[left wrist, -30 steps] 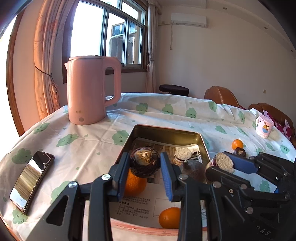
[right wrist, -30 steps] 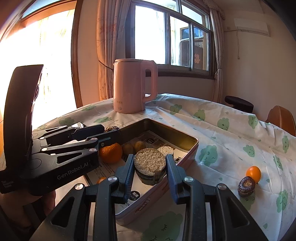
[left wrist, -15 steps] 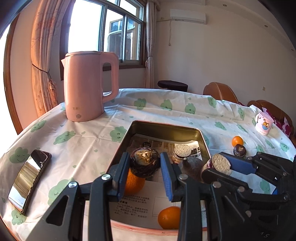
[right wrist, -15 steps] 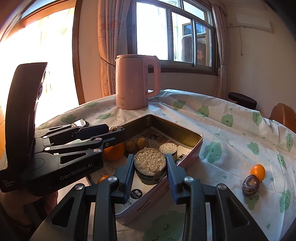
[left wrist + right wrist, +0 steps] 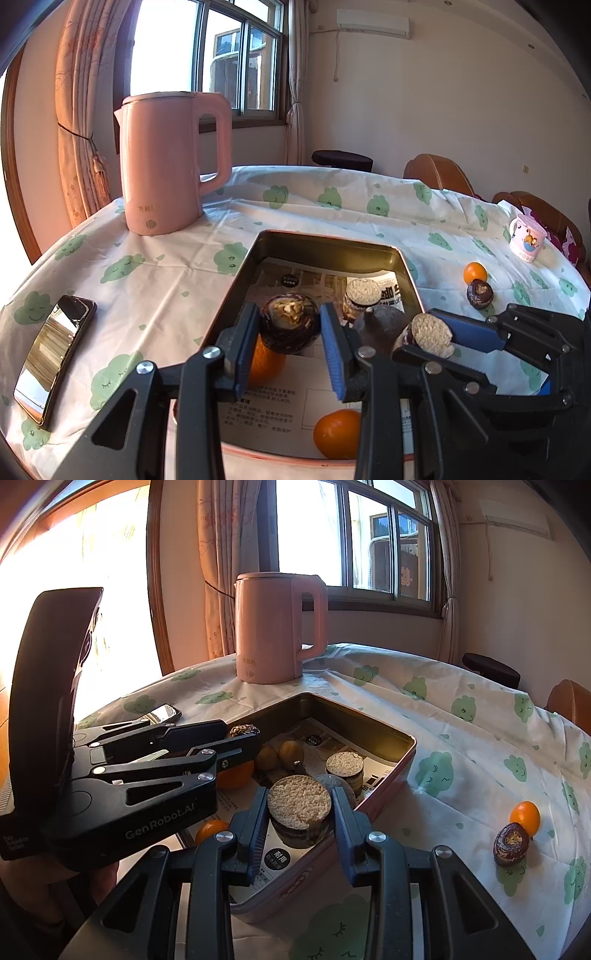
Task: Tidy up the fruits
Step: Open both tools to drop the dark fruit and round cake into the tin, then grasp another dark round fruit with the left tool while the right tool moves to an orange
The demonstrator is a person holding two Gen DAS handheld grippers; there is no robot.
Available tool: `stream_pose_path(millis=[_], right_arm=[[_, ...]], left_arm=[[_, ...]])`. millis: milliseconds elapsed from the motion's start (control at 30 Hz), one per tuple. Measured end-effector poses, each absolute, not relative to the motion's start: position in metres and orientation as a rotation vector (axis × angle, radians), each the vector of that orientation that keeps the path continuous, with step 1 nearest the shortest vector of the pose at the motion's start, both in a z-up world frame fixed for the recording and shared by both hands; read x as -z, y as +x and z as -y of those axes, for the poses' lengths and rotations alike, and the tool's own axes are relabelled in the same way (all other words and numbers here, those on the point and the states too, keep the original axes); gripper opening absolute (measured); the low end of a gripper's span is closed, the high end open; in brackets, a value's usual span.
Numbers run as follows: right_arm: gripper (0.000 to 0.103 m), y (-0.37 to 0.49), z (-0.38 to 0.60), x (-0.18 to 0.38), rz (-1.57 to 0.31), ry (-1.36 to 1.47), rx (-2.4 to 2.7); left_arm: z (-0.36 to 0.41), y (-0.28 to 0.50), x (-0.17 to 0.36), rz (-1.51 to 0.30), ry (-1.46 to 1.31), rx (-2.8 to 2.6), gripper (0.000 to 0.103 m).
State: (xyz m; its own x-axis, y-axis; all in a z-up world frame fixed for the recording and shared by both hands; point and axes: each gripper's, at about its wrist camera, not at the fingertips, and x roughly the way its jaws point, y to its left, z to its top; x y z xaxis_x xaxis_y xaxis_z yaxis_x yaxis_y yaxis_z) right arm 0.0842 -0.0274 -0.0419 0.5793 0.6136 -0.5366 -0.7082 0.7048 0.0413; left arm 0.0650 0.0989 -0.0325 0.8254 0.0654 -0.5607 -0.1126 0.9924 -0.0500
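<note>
Not much has changed in the last second: the left gripper (image 5: 288,341) stays clamped on a dark fruit (image 5: 289,325) between its jaws, and the right gripper (image 5: 299,818) stays clamped on a pale-topped one (image 5: 299,805). Both hang over the tin (image 5: 325,242), so the drop-in looks next, while an orange (image 5: 524,814) and another dark fruit (image 5: 511,843) wait on the surface, well off right.

A home dining room is indicated: a round table (image 5: 177,280) is covered with a cloud-print cloth, a pink electric kettle (image 5: 171,162) and cartoon mug (image 5: 526,238) are set out, and curtained windows (image 5: 373,539), wooden chairs (image 5: 436,173) and a wall air conditioner (image 5: 373,20) are seen.
</note>
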Motion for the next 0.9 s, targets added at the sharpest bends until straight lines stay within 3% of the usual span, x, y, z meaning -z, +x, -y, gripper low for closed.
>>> stream_pose_path(millis=[233,367,467,700,800,900], right_arm=[[0.038,0.082,0.027,0.041,-0.549,-0.194,-0.772],[0.048,0.083,0.030,0.041,-0.548,-0.175,-0.767],[0.059,0.084,0.037,0.040,-0.542,-0.147,-0.760],[0.060,0.081,0.071,0.034,-0.504,-0.168,-0.686],[0.061,0.090,0.106,0.031,-0.510,-0.141,-0.612],[0.062,0.107,0.144,0.029,-0.528,-0.097,-0.504]], left_arm=[[-0.098,0.064,0.032,-0.588,-0.073,-0.106,0.038],[-0.103,0.061,0.031,-0.572,-0.094,-0.129,0.059],[-0.102,0.056,0.028,-0.541,-0.093,-0.135,0.068],[-0.077,0.049,0.007,-0.470,-0.083,-0.090,0.069],[-0.053,0.053,-0.001,-0.459,-0.071,-0.041,0.076],[-0.022,0.064,-0.004,-0.479,-0.037,0.025,0.076]])
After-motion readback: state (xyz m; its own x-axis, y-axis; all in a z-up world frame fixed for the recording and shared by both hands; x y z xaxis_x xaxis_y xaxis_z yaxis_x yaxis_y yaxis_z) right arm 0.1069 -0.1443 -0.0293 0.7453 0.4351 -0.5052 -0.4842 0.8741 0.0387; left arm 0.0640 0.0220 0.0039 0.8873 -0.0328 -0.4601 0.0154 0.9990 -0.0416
